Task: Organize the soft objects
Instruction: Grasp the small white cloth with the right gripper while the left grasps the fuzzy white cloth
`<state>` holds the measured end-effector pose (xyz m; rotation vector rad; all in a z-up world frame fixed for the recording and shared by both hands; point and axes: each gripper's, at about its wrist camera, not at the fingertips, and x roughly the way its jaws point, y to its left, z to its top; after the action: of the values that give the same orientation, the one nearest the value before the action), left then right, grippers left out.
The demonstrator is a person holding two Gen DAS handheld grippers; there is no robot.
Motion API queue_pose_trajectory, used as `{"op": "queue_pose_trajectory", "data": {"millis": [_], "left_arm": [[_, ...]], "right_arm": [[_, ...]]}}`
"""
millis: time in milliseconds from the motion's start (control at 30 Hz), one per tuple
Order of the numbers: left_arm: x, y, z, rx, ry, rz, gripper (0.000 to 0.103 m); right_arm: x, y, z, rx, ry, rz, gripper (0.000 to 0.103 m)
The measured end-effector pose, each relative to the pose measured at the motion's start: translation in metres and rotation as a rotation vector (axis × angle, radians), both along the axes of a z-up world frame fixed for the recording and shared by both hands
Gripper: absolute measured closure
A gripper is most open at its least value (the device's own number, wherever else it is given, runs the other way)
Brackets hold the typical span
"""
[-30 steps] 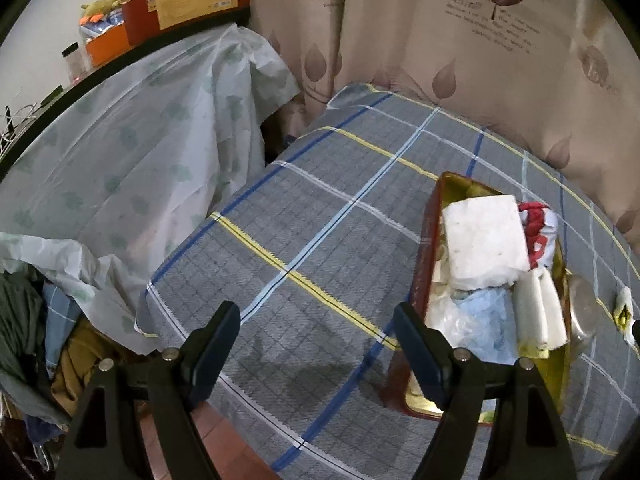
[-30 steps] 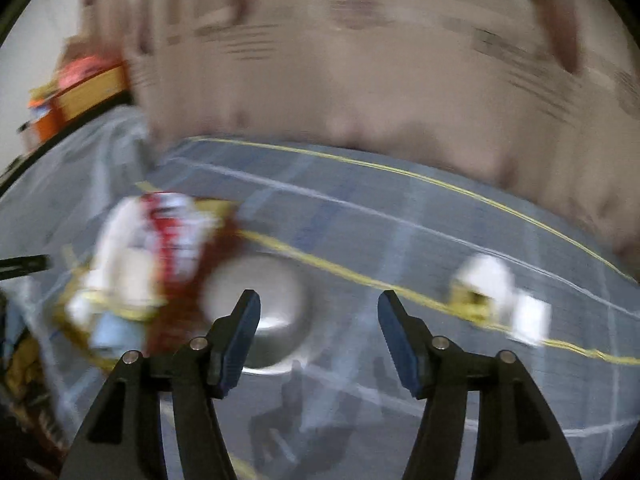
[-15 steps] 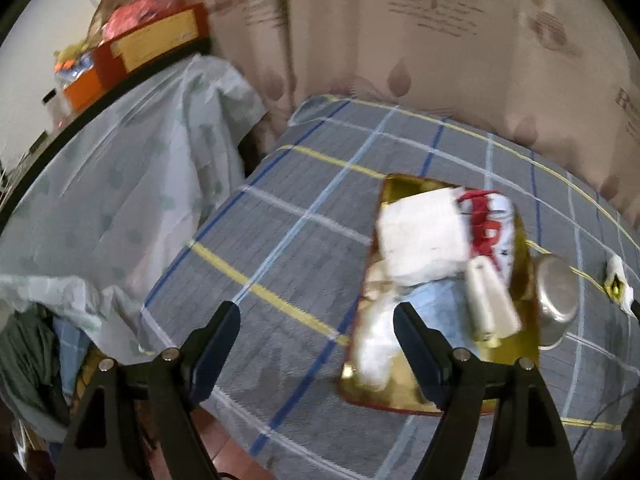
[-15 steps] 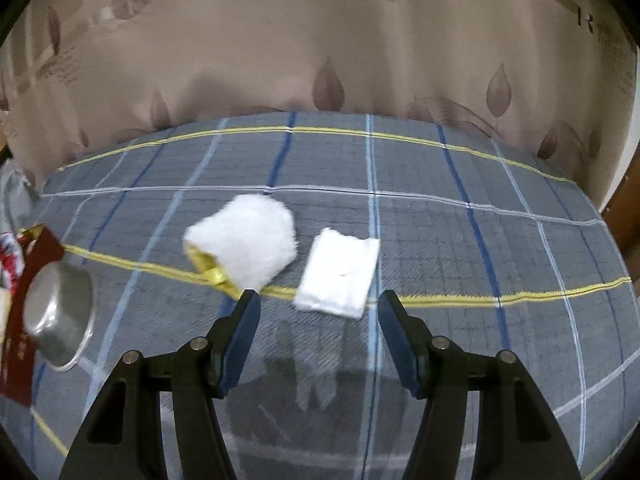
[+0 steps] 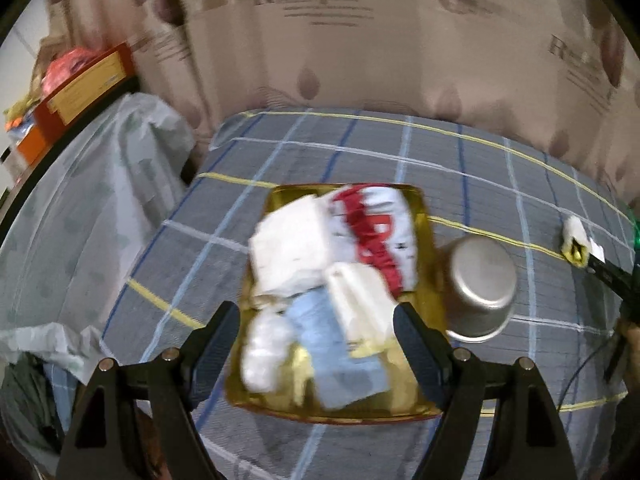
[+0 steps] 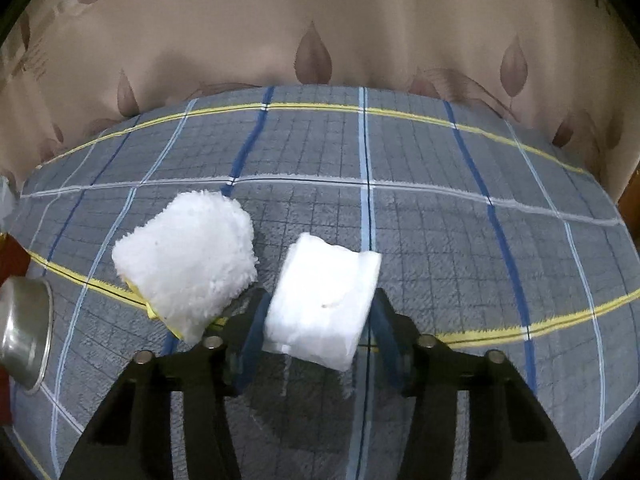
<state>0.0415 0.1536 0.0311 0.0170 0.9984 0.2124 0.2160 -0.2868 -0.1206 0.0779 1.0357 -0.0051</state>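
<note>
A gold tray (image 5: 425, 208) lies on the plaid cloth and holds several soft items: white folded cloths (image 5: 292, 248), a red and white piece (image 5: 376, 232), a pale blue cloth (image 5: 332, 344). My left gripper (image 5: 316, 340) is open and empty above the tray's near end. In the right wrist view a smooth white folded pad (image 6: 324, 300) lies between the fingers of my right gripper (image 6: 320, 320), which is open and straddles it. A fluffy white cloth with yellow trim (image 6: 188, 268) lies just left of the pad, and shows small in the left wrist view (image 5: 574, 236).
A metal bowl (image 5: 480, 284) lies on its side right of the tray, and shows at the left edge of the right wrist view (image 6: 24, 336). A beige curtain (image 6: 320, 20) hangs behind the table. A plastic-covered surface (image 5: 80, 184) with orange boxes (image 5: 84, 80) stands at left.
My right gripper has moved forward and down so the white pad now sits between its fingers. My left gripper has swung right until the tray sits centred under it.
</note>
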Motion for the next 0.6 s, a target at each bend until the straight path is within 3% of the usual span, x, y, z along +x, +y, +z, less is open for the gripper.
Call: {"op": "queue_pose_trajectory", "data": {"millis": [167, 400, 600], "left_arm": [[0.017, -0.042, -0.008, -0.017, 0.021, -0.086, 0.022], [0.039, -0.107, -0.022, -0.1, 0.03, -0.234, 0.022], [0.061, -0.171, -0.027, -0.125, 0.036, -0.367, 0.022]], "right_arm": [[-0.002, 0.004, 0.0, -0.035, -0.027, 0.042, 0.083], [-0.025, -0.014, 0.001, 0.006, -0.04, 0.029, 0.085], [-0.064, -0.041, -0.003, 0.004, -0.033, 0.022, 0.085]]}}
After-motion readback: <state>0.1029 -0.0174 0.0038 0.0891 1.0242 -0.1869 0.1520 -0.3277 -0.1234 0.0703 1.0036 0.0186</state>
